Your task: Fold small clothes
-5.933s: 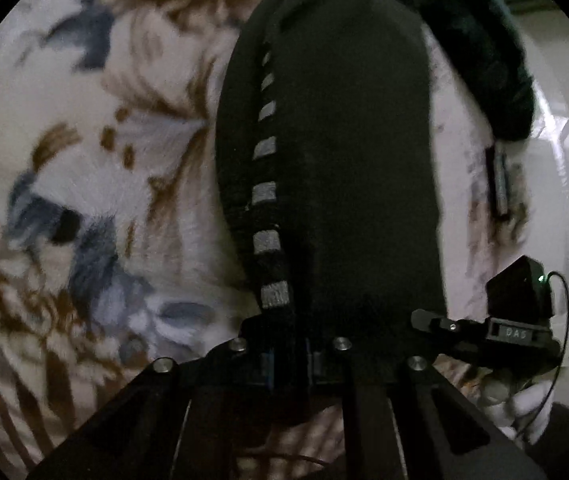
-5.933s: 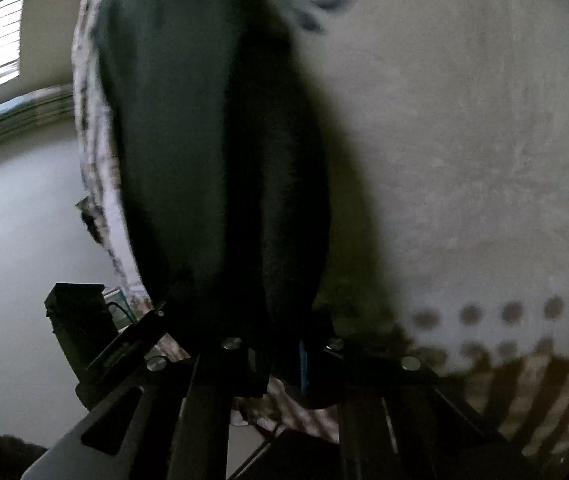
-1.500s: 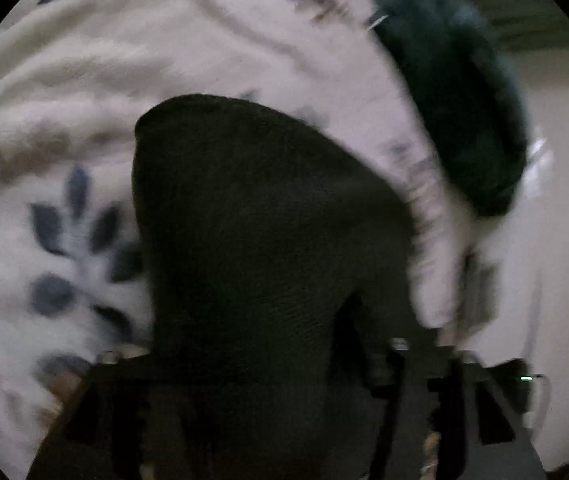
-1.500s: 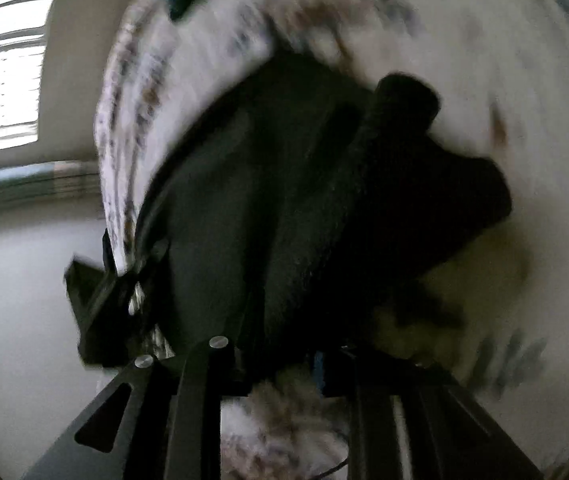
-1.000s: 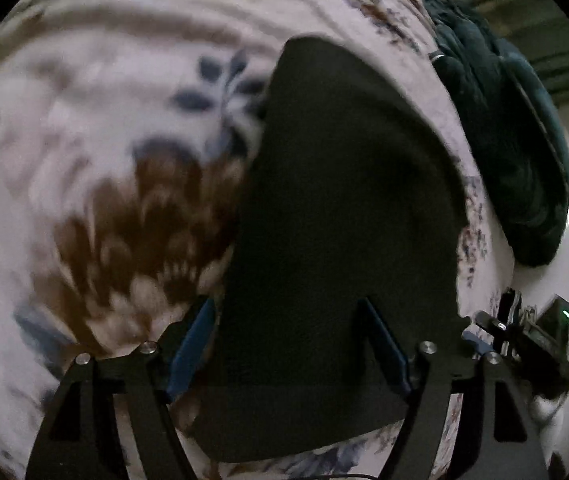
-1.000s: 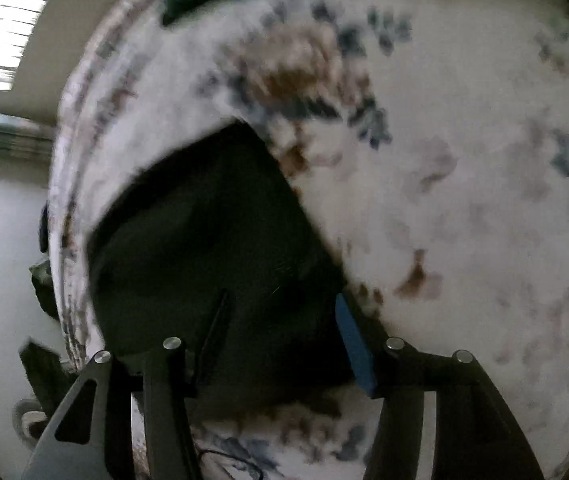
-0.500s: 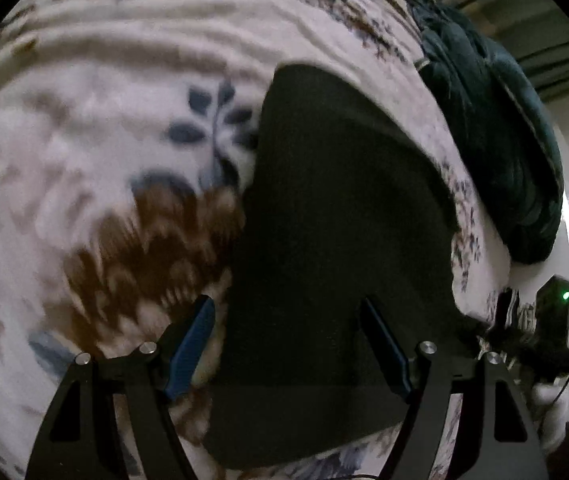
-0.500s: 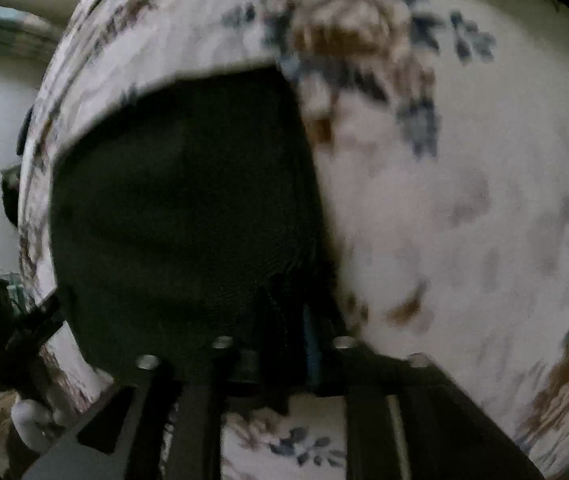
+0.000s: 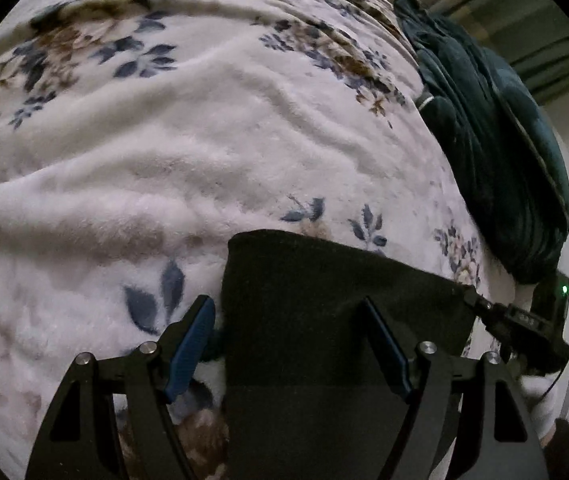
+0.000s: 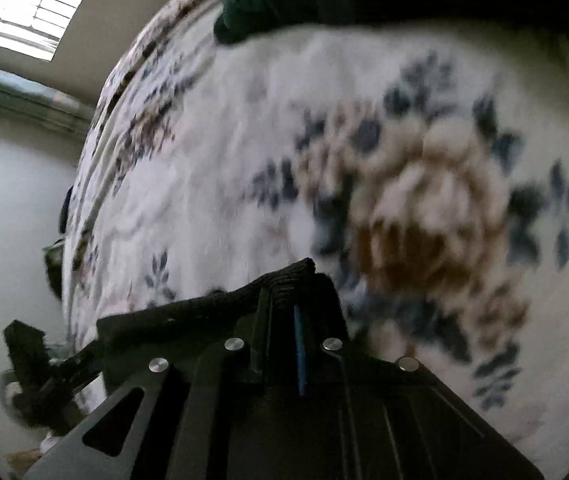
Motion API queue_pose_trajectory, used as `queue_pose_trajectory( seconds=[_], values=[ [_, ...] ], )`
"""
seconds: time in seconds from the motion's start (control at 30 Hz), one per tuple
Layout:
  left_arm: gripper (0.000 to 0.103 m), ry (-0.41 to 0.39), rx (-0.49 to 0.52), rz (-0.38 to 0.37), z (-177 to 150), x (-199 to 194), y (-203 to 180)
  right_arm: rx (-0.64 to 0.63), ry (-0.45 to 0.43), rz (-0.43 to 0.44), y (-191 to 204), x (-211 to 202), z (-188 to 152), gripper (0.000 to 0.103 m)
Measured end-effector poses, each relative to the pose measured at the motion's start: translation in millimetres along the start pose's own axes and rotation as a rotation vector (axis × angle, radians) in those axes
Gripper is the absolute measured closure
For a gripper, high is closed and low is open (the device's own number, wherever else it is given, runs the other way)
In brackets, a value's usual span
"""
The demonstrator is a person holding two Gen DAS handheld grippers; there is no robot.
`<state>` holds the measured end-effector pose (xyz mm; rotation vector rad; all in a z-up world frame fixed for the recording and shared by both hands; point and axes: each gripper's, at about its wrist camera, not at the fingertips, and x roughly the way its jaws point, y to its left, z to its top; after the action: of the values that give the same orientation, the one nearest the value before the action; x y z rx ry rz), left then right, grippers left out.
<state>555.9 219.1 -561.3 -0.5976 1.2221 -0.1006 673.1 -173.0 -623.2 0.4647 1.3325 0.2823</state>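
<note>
Folding black garment [image 9: 324,292] on floral blanket [image 9: 164,160], 2 tongs engaged.
Lying flat on the blanket between spread left tongs [image 9: 286,320], apparently pinning it; right tongs [image 10: 280,320] pinching the garment's ribbed edge, probably lifting for the next fold.

black garment [image 9: 324,288] now folded flat, left hand-held gripper [image 9: 288,320] released (fingers spread)

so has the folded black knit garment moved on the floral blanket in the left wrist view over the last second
Yes. The folded black knit garment now ends short of the dark teal pillow, covering far less of the floral fleece blanket.
</note>
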Motion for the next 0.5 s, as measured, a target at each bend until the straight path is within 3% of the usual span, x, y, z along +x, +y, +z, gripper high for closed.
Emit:
queue_pose_trajectory(
  seconds=[0.1,0.13,0.17,0.23,0.37,0.43,0.5],
  values=[
    [0.029,0.021,-0.027,-0.017,-10.1,-3.1,5.8,-0.056,0.119,-0.014,7.2,15.4,-1.0,0.089],
    [0.029,0.026,-0.039,-0.032,-15.2,-6.4,8.2,-0.041,0.156,0.02,1.3,13.4,-3.8,0.076],
    [0.029,0.037,-0.051,-0.052,-23.7,-10.7,11.4,-0.027,0.173,0.049,-5.7,8.6,-6.5,0.055],
    [0.029,0.054,-0.06,-0.092,-40.0,-16.4,16.3,0.038,0.211,0.156,-35.3,-7.4,-23.2,0.044],
    [0.029,0.117,-0.093,-0.175,-66.5,-7.6,26.3,0.122,0.411,0.311,-60.0,20.8,-65.3,0.042],
    [0.029,0.152,-0.12,-0.245,-75.8,6.8,30.0,0.125,0.456,0.398,-52.3,38.7,-82.9,0.04],
    [0.029,0.154,-0.129,-0.266,-76.7,14.4,29.8,0.105,0.461,0.45,-37.0,51.8,-90.1,0.039]
  ],
)
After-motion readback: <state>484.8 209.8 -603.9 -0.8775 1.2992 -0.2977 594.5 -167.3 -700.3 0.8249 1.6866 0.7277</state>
